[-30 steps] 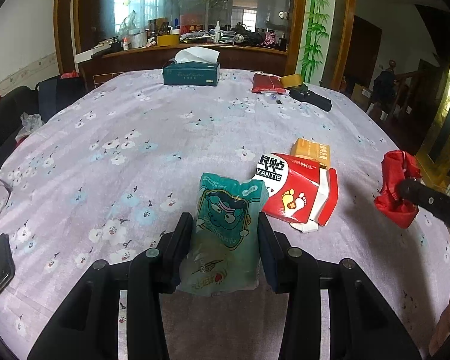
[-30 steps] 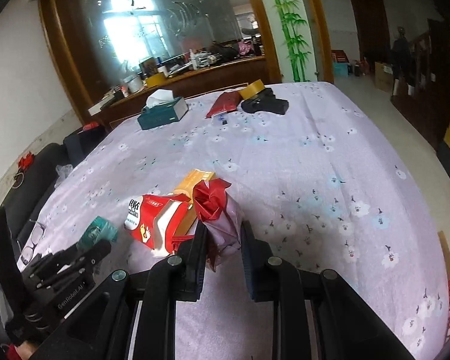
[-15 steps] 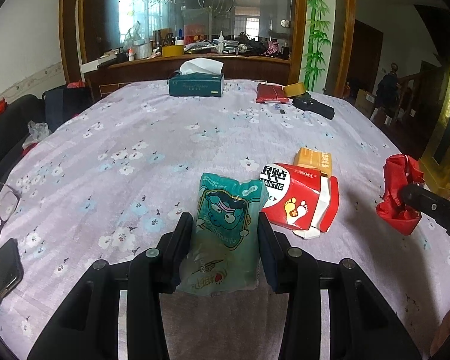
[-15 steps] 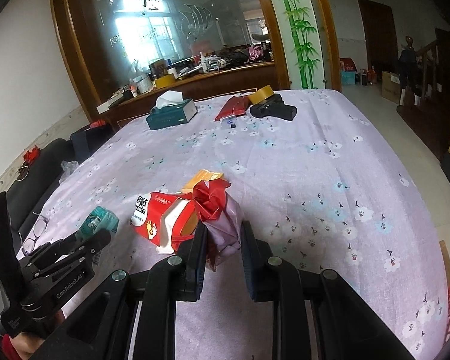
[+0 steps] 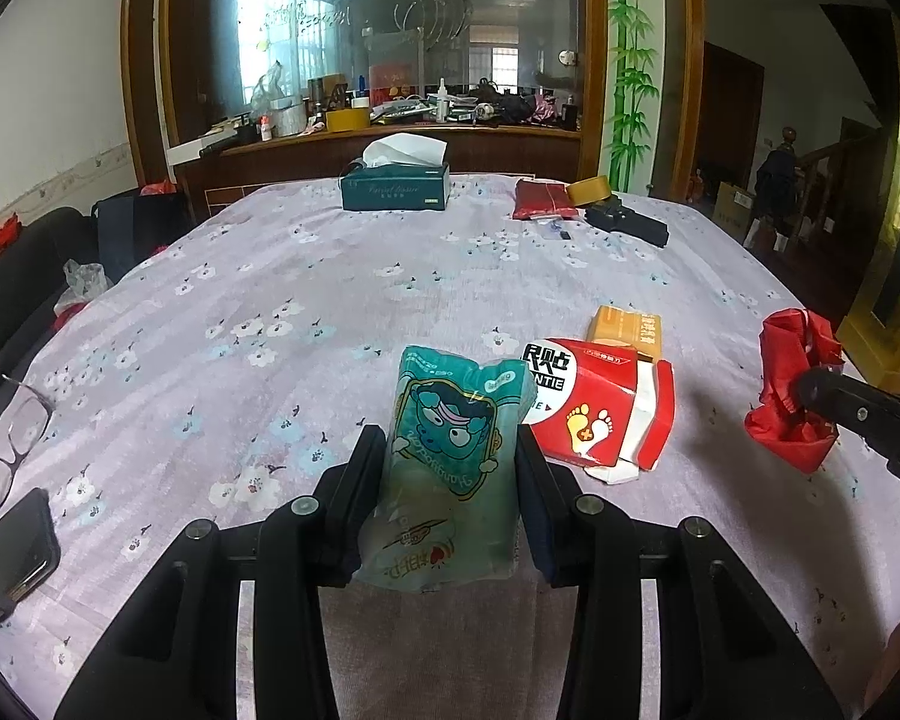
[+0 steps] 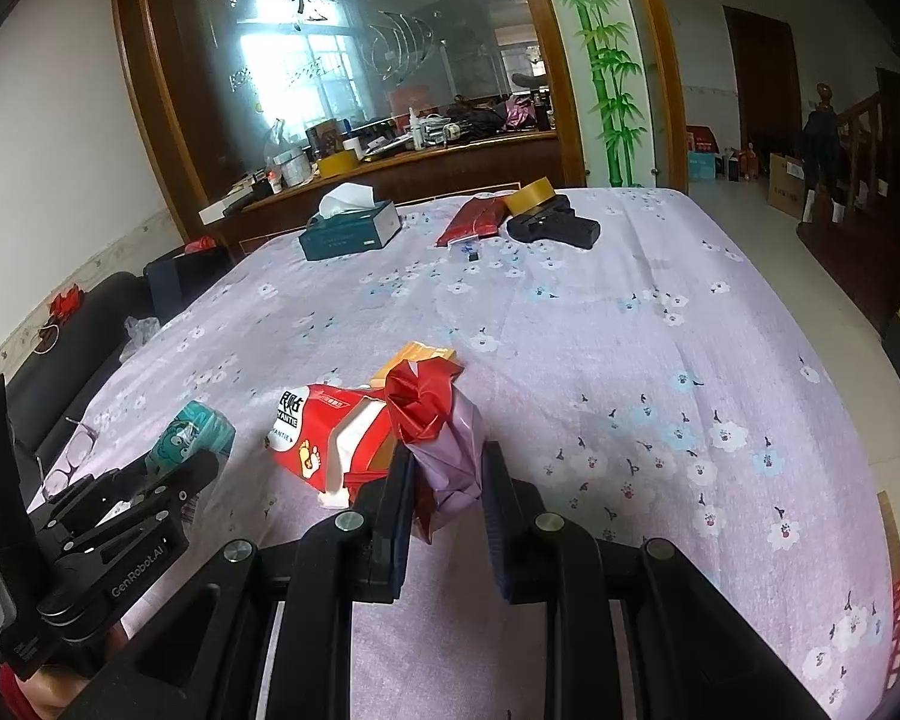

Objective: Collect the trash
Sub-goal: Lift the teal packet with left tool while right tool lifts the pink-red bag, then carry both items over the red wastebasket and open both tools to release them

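Occlusion first: your left gripper (image 5: 450,468) is clamping the green wrapper (image 5: 450,456), and its fingers are covering both side edges of that wrapper. Your right gripper (image 6: 447,474) is clamping the red-and-purple wrapper (image 6: 438,426); its lower end is disappearing between the fingers, so you can't tell how far down it goes. In the left view that same wrapper is showing at the right edge with only one black finger (image 5: 858,414) crossing it, the rest cut off.

Red box (image 5: 600,408) is lying torn open on the tablecloth, just right of the green wrapper, and is partly hiding the orange box (image 5: 627,327) behind it. In the right view the orange box is mostly hiding behind the red-and-purple wrapper.

Glasses (image 5: 6,444) and phone (image 5: 6,552) are getting clipped by the left frame edge.

Table (image 5: 342,312) is wearing a lilac cloth with small flowers. At the far end a tissue box (image 5: 396,192), a red packet (image 5: 540,199), a tape roll (image 5: 591,189) and a black object (image 5: 630,222) you can't identify are sitting. Behind it a cluttered wooden counter (image 5: 390,138) is running under a large glass panel. Doorway on the right is too dark to read.
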Demonstrator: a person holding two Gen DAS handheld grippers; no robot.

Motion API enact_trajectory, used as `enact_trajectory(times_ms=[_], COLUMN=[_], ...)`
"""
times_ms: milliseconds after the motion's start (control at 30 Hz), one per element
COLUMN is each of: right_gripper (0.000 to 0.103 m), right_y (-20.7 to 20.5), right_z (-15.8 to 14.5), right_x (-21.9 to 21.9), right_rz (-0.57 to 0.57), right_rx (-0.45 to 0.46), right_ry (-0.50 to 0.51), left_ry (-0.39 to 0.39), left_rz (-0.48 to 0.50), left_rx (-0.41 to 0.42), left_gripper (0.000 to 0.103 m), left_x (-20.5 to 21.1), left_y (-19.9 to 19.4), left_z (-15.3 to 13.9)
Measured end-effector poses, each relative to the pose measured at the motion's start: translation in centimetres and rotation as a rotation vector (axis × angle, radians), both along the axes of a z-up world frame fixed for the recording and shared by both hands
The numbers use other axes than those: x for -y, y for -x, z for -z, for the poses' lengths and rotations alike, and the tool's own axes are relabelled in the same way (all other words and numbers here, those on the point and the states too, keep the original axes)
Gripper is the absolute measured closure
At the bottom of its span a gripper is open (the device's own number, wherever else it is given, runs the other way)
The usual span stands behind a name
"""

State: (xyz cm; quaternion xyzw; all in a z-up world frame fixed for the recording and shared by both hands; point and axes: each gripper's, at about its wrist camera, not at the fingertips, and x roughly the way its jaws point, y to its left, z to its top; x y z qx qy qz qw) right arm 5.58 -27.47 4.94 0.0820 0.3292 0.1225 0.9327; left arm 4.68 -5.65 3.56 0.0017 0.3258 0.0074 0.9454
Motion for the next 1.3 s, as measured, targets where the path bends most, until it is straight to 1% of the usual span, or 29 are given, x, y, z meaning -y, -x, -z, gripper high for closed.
enact_trajectory(times_ms=[600,733,867,1067,1300], right_gripper=[0.08,0.08,0.08,0.08,0.08], right_y=[0.2,0.2,0.2,2.5,5.8], right_z=[-0.1,-0.3,-0.9,-2.1,-2.3], right_x=[-0.5,-0.4,0.1,1.5,4.5], right_rz=[-0.015,-0.006,0.011,0.027,0.053], right_rx=[0.021,0.028,0.003,0.003,-0.011], right_ry=[0.022,0.023,-0.002,-0.04,-0.107], left_ry=[-0.02,0.003,0.051,0.054,0.087], left_rz=[0.003,0.018,0.041,0.084,0.182], left_rx=[0.034,0.02,-0.004,-0.002,-0.028], left_gripper=[0.063,0.063,0.063,0.062,0.062], left_x=[0.4,0.3,0.1,1.0,3.7], left_y=[0.6,0.4,0.2,1.3,3.7], left_z=[-0.4,-0.4,-0.4,-1.2,-2.4])
